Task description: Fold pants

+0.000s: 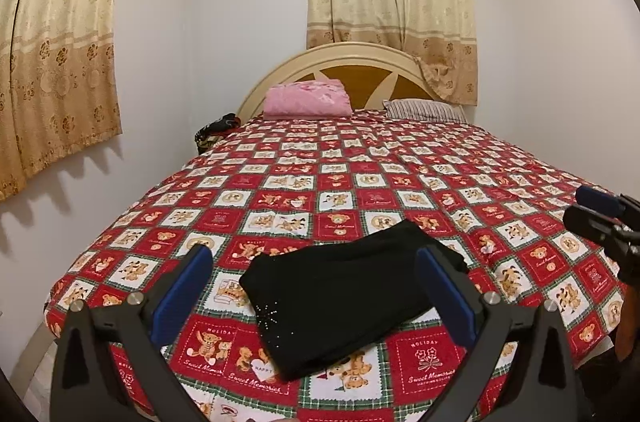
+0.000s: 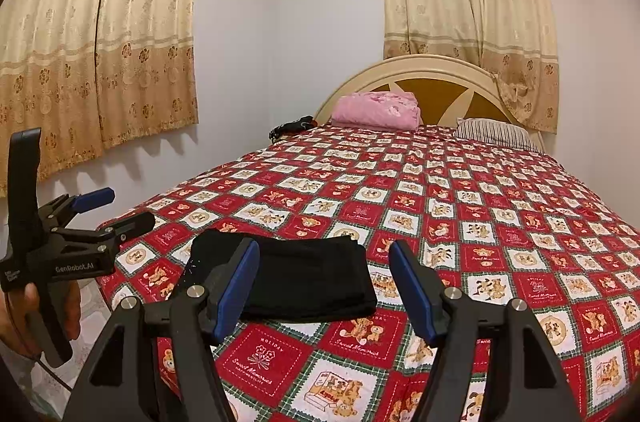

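Black pants [image 1: 340, 298] lie folded into a compact bundle near the foot of the bed, also seen in the right wrist view [image 2: 308, 282]. My left gripper [image 1: 316, 292] hovers above them, open, its blue pads wide apart and touching nothing. My right gripper [image 2: 324, 288] is open too, held above the bed just right of the bundle, nothing between its fingers. The right gripper [image 1: 600, 210] shows at the right edge of the left wrist view. The left gripper [image 2: 116, 210], held by a hand, shows at the left of the right wrist view.
The bed [image 1: 400, 174] carries a red, white and green teddy-bear quilt. A folded pink blanket [image 1: 306, 98] and a striped pillow [image 1: 424, 110] rest by the cream headboard [image 1: 352, 52]. Dark cloth [image 1: 216, 132] sits at the bed's far left. Beige curtains hang on both walls.
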`<move>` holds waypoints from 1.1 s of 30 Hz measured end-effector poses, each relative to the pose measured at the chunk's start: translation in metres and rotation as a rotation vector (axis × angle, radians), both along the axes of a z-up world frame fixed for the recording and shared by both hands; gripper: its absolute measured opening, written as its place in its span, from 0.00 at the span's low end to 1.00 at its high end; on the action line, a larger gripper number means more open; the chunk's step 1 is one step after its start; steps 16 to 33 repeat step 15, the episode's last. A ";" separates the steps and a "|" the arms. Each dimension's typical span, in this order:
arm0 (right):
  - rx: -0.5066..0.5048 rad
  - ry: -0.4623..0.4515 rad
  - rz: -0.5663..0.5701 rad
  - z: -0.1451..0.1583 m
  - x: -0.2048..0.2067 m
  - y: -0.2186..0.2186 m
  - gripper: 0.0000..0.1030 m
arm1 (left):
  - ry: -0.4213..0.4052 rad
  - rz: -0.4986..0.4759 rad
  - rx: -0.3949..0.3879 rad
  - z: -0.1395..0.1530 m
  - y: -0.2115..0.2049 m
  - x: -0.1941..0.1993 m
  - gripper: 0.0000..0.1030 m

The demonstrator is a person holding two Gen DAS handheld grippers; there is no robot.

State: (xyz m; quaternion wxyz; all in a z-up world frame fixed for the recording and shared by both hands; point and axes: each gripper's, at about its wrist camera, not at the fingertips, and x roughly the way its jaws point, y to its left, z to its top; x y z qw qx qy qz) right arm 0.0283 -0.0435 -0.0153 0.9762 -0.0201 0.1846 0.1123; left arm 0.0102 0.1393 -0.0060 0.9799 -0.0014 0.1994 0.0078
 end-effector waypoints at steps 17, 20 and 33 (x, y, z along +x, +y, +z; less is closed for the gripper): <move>-0.014 0.022 0.003 -0.005 0.003 0.004 0.67 | 0.019 0.010 0.008 -0.012 0.004 0.009 1.00; -0.014 0.022 0.003 -0.005 0.003 0.004 0.67 | 0.019 0.010 0.008 -0.012 0.004 0.009 1.00; -0.014 0.022 0.003 -0.005 0.003 0.004 0.67 | 0.019 0.010 0.008 -0.012 0.004 0.009 1.00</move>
